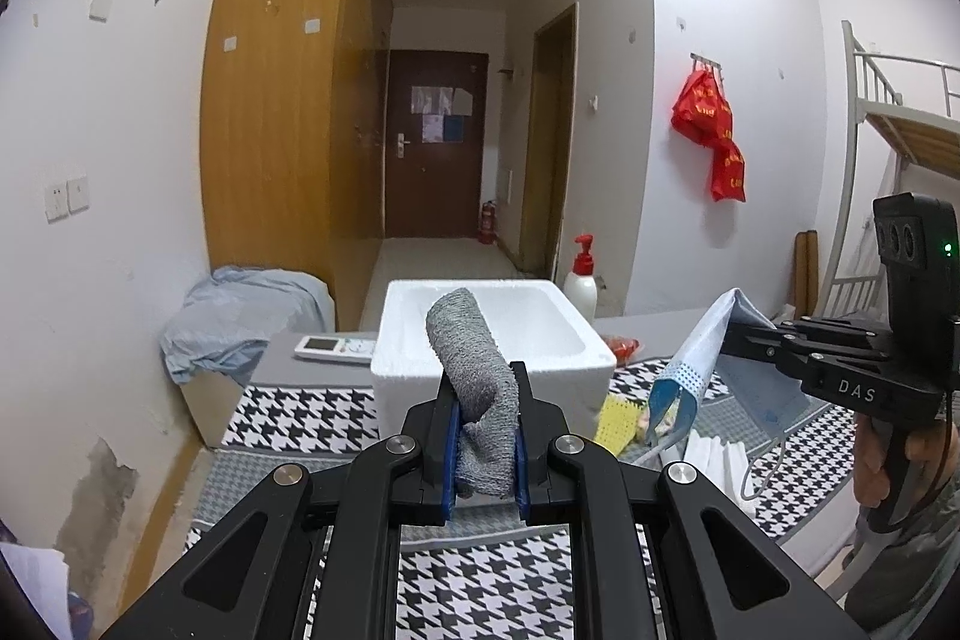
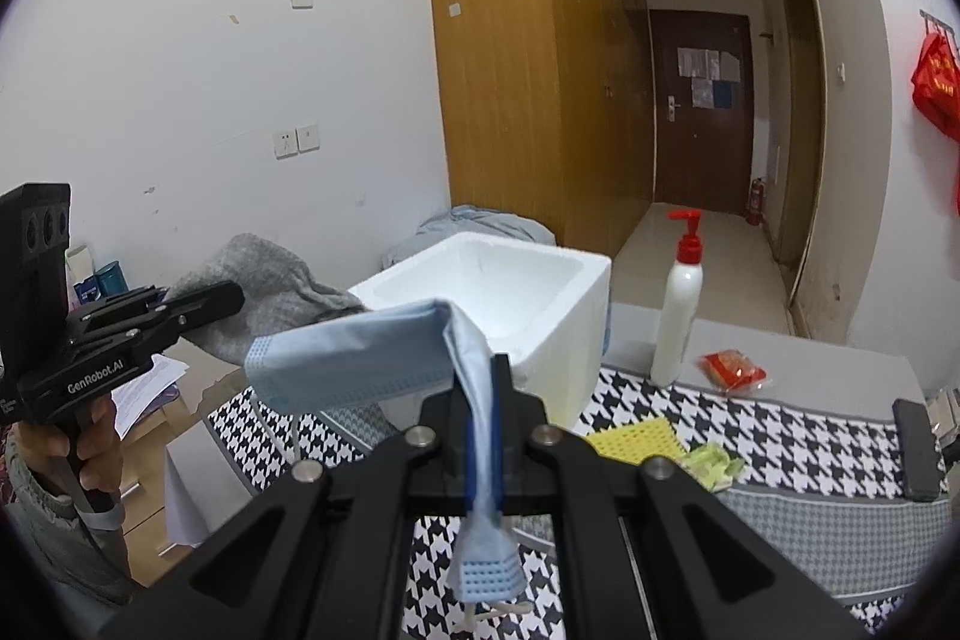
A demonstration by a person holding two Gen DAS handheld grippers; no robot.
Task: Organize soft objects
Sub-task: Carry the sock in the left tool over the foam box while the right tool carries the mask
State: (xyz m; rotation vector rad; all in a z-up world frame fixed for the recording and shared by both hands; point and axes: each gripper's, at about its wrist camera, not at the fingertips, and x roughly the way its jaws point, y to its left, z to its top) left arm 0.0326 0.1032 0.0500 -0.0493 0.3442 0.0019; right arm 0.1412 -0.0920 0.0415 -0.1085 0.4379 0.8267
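White foam box (image 1: 591,346) empty; my left gripper (image 1: 487,436) clamps grey knit cloth (image 1: 477,370), right gripper (image 2: 483,436) pale-blue face mask (image 2: 360,358); both undeposited.

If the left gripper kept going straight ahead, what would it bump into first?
Probably the white foam box. The left gripper, shut on the gray cloth, points right at its near wall, though depth is hard to judge.

The left gripper (image 1: 486,400) is raised with its jaws clamped on a grey cloth (image 1: 474,358). The right gripper (image 2: 483,388) is held level beside it, jaws pinching a blue mask (image 2: 360,358).
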